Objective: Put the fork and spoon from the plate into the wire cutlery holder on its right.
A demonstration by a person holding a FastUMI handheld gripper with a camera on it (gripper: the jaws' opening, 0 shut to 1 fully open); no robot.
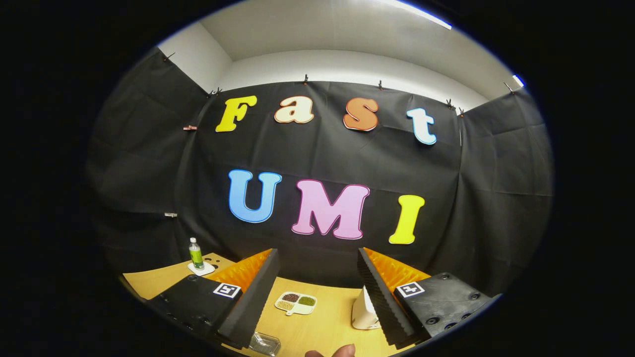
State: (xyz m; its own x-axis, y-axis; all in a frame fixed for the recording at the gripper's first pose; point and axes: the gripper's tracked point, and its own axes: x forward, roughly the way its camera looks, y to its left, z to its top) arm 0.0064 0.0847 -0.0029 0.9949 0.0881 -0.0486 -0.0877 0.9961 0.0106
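Gripper (317, 297) hovers with fingers spread wide, holding nothing, above the wooden table (322, 327); approach stage, I'd say — next it must tip down to find the cutlery.

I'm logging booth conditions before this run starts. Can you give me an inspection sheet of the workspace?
Surface: wooden table, mostly bare.
Job's things: fork, spoon, plate and holder nothing seen.
Clutter: bottle on a coaster beyond the fingers; sectioned dish between them; clear tray nearer; white object by one finger.
Gripper: open, holding nothing.
Cables: nothing seen.
Surroundings: black cloth wall, white ceiling; a fingertip nearest the camera.
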